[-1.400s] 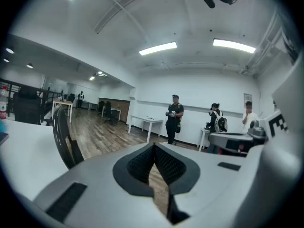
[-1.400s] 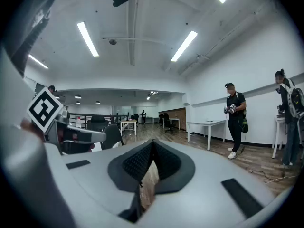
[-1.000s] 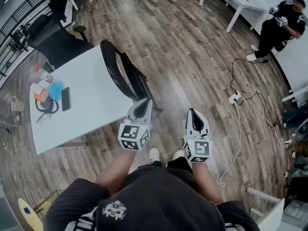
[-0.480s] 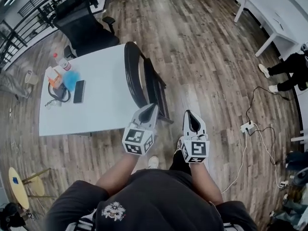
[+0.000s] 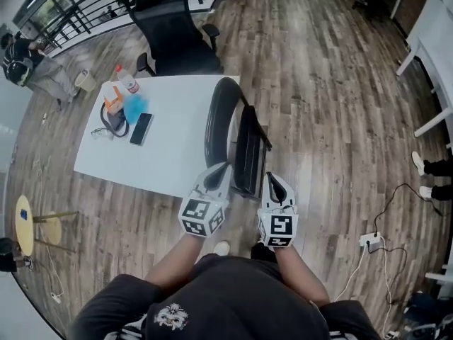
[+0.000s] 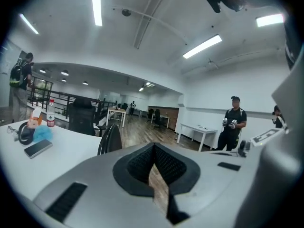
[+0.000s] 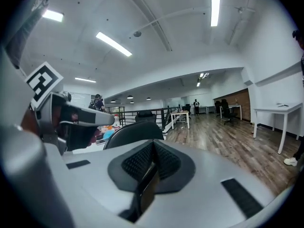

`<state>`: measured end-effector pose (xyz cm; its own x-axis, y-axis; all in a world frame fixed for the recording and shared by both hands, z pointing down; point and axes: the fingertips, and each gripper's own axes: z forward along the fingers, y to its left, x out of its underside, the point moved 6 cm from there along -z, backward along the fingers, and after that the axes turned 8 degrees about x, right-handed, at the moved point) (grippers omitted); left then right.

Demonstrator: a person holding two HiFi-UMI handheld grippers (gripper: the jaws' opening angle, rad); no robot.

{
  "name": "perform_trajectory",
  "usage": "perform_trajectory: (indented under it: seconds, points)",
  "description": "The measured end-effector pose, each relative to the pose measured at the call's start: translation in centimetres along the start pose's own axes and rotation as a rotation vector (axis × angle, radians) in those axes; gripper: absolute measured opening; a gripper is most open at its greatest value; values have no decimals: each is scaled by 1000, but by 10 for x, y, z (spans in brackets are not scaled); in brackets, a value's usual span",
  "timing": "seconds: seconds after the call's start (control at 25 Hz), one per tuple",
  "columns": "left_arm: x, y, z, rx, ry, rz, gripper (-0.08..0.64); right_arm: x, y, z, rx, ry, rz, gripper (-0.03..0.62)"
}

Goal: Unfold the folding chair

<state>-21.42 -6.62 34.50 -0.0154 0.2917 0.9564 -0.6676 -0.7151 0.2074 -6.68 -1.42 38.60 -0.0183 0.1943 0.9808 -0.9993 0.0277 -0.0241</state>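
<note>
- At the foot of the head view, we hold the two grippers side by side. Their marker cubes (image 5: 200, 217) carry black-and-white square patterns, not readable words.
- Our left gripper (image 5: 224, 167) has its jaws pressed together and grips nothing; only floor shows past its pads.
- Our right gripper (image 5: 270, 178) is likewise closed tight and empty.
- Just beyond the tips stands the folding chair (image 5: 249, 151), black and folded flat. It is upright on the wood floor (image 5: 325, 119), against the edge of the white table (image 5: 177, 165). The left gripper's tip is just beside its near end; we cannot tell whether they touch.
- On the table lie a phone (image 5: 141, 128), a black looped cable (image 5: 107, 121) and a blue cloth (image 5: 134, 107).
- Beside them sit an orange box (image 5: 113, 98), its contents hidden from us, and a clear bottle (image 5: 127, 82). The print on its red label is too small to read.
- Behind the table we see a black office chair (image 5: 173, 37), then a railing (image 5: 106, 6) with a person (image 5: 15, 52) beside it.
- A second ago the chair lay up and to the left of our grippers. Now it stands straight ahead and nearer, and the person by the railing has come into the head view. Both pairs of jaws were closed then as now.
</note>
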Motion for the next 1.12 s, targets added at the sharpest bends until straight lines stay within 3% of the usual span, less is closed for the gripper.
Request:
perform_trajectory:
  seconds: [0.32,0.52,0.72,0.84,1.12]
  points:
    - [-26,26,6,-237,-5,-25,5,1,-11,47,-44,49,-37,15]
    - [-30,56,7,-358,48,-22,6,7,-3,78,-45,85,-41,15]
    - [-28,84,18,-329,109,-52,132,22,15,109,-37,143,-55,32]
    - [-19,101,32,-271,198,-85,215,41,32,130,-32,240,-59,153]
    - [-6,131,65,-185,386,-141,235,96,54,191,4,455,-78,254]
